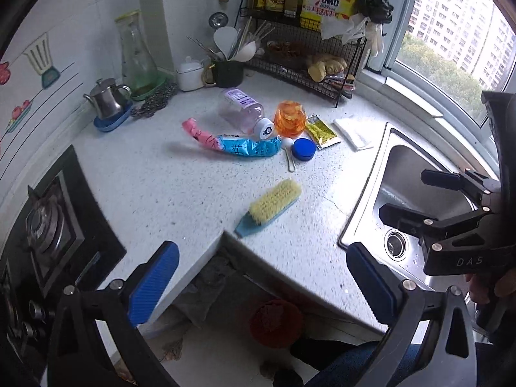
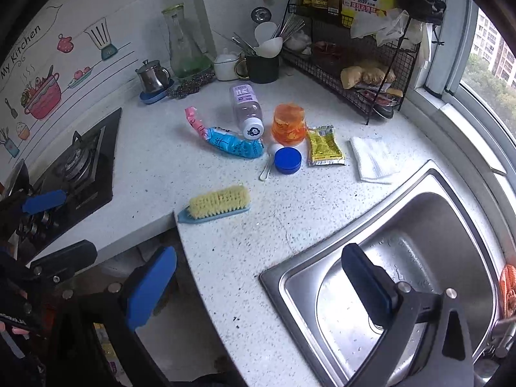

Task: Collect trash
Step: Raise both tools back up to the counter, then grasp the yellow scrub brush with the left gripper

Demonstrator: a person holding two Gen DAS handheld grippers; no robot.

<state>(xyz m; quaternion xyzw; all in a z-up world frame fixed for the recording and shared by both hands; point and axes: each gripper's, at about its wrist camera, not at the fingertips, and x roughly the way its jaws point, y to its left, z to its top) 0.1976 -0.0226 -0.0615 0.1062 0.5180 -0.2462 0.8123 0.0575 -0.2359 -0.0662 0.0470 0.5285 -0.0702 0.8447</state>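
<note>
both grippers hang above the speckled white stone counter (image 2: 225, 274), jaws spread wide and empty: the left gripper (image 1: 262, 277) over the counter's edge, the right gripper (image 2: 258, 287) by the steel sink (image 2: 451, 225), likely poised to choose. the trash lies clustered at twelve o'clock: clear plastic bottle (image 2: 246, 109), blue-and-pink wrapper (image 2: 225, 143), crumpled yellow sachet (image 2: 324, 145), white napkin (image 2: 374, 159).

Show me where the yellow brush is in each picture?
Left wrist view: the yellow brush lies just below the middle, on the counter near its front edge.
Right wrist view: the yellow brush lies left of the middle, by the counter's front corner.
Shared landmark: the blue lid sits beyond the brush in both.
</note>
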